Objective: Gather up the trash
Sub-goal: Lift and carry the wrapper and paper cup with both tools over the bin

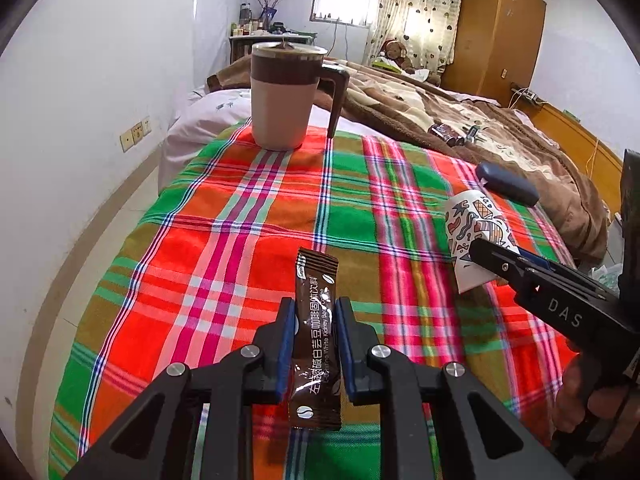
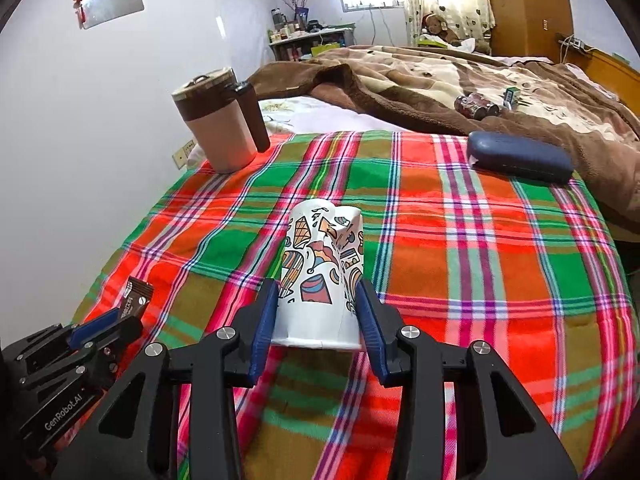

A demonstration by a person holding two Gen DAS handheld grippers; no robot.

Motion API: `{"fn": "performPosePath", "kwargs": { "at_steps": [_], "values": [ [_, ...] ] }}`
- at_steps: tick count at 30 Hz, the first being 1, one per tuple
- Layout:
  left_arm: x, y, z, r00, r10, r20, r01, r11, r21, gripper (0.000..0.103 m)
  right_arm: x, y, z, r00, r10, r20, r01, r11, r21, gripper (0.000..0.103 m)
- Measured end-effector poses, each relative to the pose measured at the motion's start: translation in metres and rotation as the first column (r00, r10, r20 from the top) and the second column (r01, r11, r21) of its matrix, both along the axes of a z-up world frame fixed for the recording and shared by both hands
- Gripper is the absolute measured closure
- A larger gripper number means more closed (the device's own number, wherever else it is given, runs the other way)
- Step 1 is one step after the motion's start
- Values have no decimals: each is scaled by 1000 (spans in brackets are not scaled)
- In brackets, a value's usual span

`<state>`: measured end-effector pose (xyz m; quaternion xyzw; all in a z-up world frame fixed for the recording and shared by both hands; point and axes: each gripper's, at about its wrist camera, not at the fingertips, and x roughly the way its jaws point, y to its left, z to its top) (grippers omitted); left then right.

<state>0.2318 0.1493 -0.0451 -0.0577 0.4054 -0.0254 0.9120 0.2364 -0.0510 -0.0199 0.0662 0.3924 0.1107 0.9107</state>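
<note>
Brown coffee sachet (image 1: 315, 340) upright; crumpled patterned paper cup (image 2: 320, 276) upside-down, both held.

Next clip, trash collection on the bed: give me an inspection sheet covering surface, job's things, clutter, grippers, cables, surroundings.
Surface: plaid cloth spread over the bed, lying flat.
Job's things: brown coffee sachet and dented printed paper cup, each held in a gripper.
Clutter: lidded mug at the cloth's far edge; dark blue case; crushed can on the brown blanket.
Grippers: left hand-held gripper shut on the sachet; right hand-held gripper shut on the cup.
Cables: cord hanging below the window.
Surroundings: wardrobe, curtain, cluttered shelf.
</note>
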Motion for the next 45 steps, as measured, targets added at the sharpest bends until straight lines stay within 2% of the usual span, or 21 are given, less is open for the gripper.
{"fn": "performPosePath", "kwargs": {
  "at_steps": [14, 26, 36, 45],
  "values": [
    [-44, -37, 44, 995, -61, 84, 61, 998, 0, 82, -42, -38, 26, 998, -30, 58, 28, 999, 32, 62],
    [-75, -109, 76, 972, -184, 147, 186, 983, -2, 82, -86, -96, 47, 987, -120, 112, 114, 992, 58, 62],
    [-92, -191, 89, 931, -321, 173, 325, 946, 4, 82, -123, -162, 53, 962, -241, 130, 235, 970, 57, 61],
    [-102, -266, 89, 883, -438, 168, 444, 896, -2, 82, -146, -213, 55, 927, -350, 137, 346, 937, 56, 61]
  ]
}}
